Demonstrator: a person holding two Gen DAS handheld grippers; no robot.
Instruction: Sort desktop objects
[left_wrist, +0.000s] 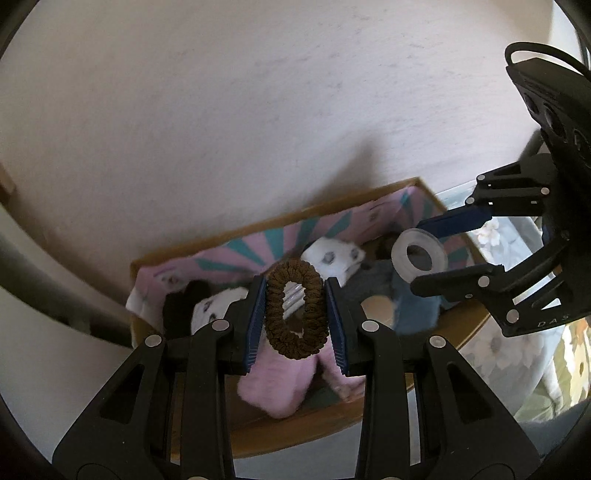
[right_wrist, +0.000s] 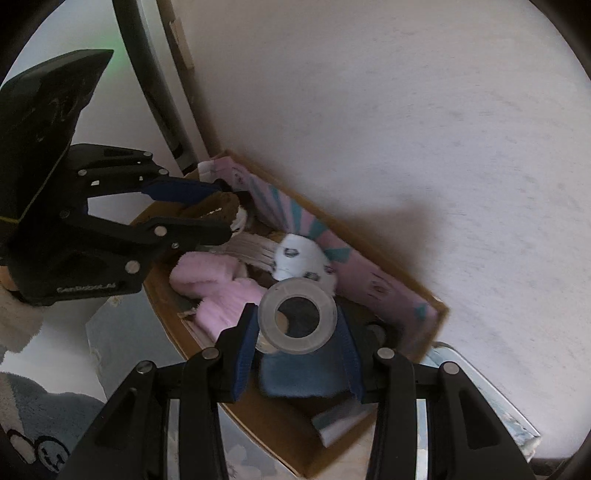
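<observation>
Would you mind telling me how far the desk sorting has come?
Done: the cardboard box already holds a fluffy pink cloth, a blue cloth and white printed socks. In hand: the left tongs grip a brown fabric hair scrunchie, and the right tongs grip a clear tape roll, both above the box. Left: releasing both inside.

Both grippers are matte black plastic with linkage arms cut through by triangular windows. Round silver screw heads mark each pivot. The left gripper (left_wrist: 296, 314) has ribbed dark-blue pads (left_wrist: 257, 321) lining its fingers, and the right gripper (right_wrist: 297, 341) has the same. Seen from the left wrist, the right gripper's body carries a thin black cable looped at its top and pale lettering on its side (too blurred to read).
</observation>
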